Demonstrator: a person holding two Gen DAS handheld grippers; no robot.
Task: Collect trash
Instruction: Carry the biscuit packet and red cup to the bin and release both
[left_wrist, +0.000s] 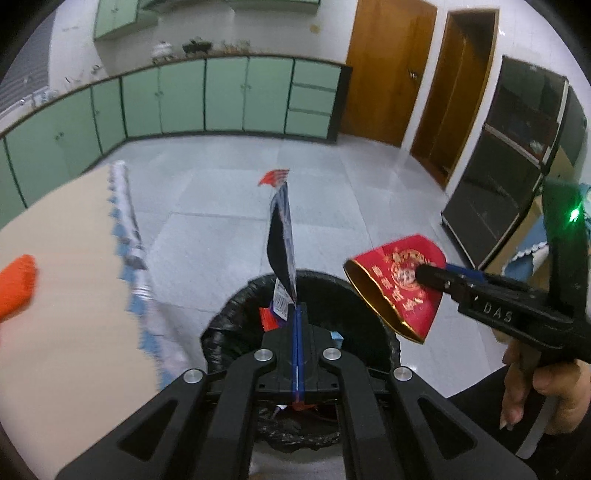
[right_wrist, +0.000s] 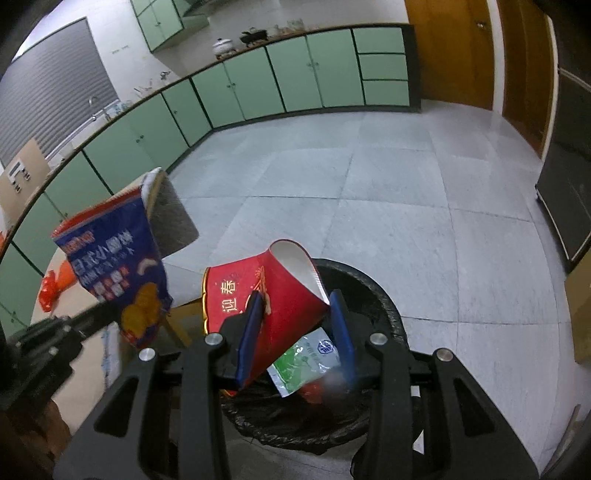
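Note:
My left gripper (left_wrist: 298, 308) is shut on a blue snack bag (left_wrist: 282, 240), held edge-on above the black-lined trash bin (left_wrist: 354, 291). The bag's printed face shows in the right wrist view (right_wrist: 114, 266). My right gripper (right_wrist: 295, 302) is shut on a squashed red paper cup (right_wrist: 273, 295), one finger outside and one against its white inside, above the bin (right_wrist: 373, 291). The cup also shows in the left wrist view (left_wrist: 399, 284), held by the right gripper (left_wrist: 428, 277). A green-and-white packet (right_wrist: 306, 360) lies inside the bin.
A beige table (left_wrist: 66, 277) with a blue-edged cloth stands left of the bin, with an orange item (left_wrist: 16, 284) on it. Green cabinets (left_wrist: 221, 96) line the far wall. Wooden doors (left_wrist: 388, 66) and a dark glass cabinet (left_wrist: 506, 166) stand at right. Grey tiled floor (right_wrist: 369, 184) lies beyond.

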